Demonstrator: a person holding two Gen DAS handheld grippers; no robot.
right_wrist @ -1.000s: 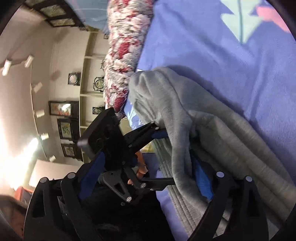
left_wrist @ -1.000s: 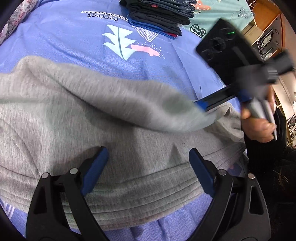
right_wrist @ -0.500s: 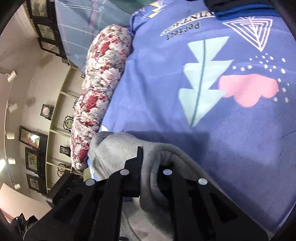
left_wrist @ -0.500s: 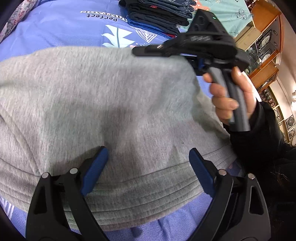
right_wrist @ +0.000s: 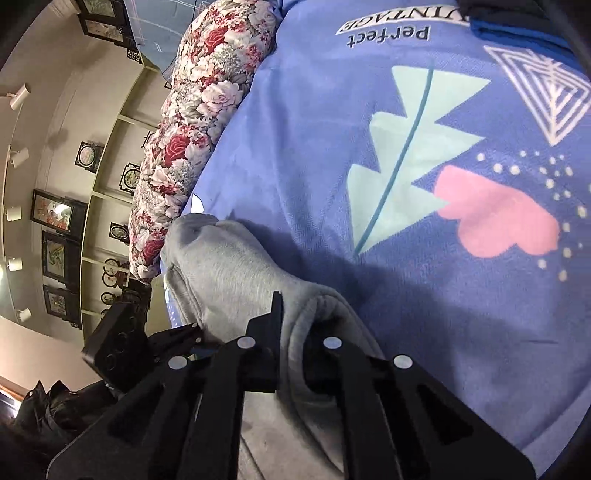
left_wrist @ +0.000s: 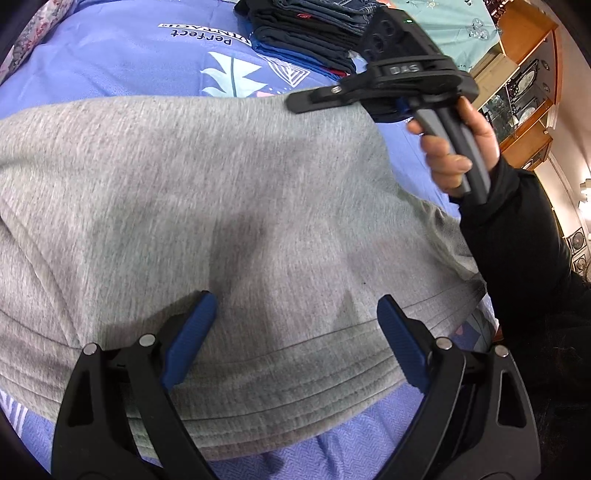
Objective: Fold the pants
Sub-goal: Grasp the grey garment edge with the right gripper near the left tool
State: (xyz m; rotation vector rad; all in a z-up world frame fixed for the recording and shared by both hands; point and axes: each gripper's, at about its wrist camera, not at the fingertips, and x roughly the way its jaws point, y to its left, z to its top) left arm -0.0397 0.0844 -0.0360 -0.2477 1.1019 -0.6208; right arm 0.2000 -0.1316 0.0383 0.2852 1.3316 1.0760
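A pair of grey sweatpants (left_wrist: 229,206) lies spread across a lilac-blue bedspread (left_wrist: 110,59), and everything here sits in relation to it. Off the pants' far left edge a floral bolster (right_wrist: 207,110) runs along the edge of the bedspread, with framed pictures (right_wrist: 51,210) on the wall beyond it. Over the near, ribbed waistband of the pants hovers the left gripper (left_wrist: 295,328), its blue-padded jaws spread wide with only flat grey cloth showing between them, nothing pinched. Past the far edge of the pants the bedspread carries a print: the words "Perfect" and "VINTAGE" (right_wrist: 399,29), upside down from where I stand, then a pale green leaf shape (right_wrist: 402,147), a pink blotch (right_wrist: 498,218) ringed with dots, and a white line-drawn triangle (right_wrist: 546,92). Further back from the pants' far edge rests a stack of dark folded clothes (left_wrist: 306,26), one piece showing a small red tab too small to read. At the far right corner of the pants the right gripper (right_wrist: 295,321) has its jaws pressed together on a bunched fold of the grey cloth, which stands raised above the bedspread. Seen from the left wrist view, that tool's black body bears raised letters that look like "DAS", and a hand (left_wrist: 458,147) in a black sleeve (left_wrist: 517,240) grips its handle. To the right of the pants, beyond the bed, stands a wooden cabinet (left_wrist: 532,55) with glass doors.
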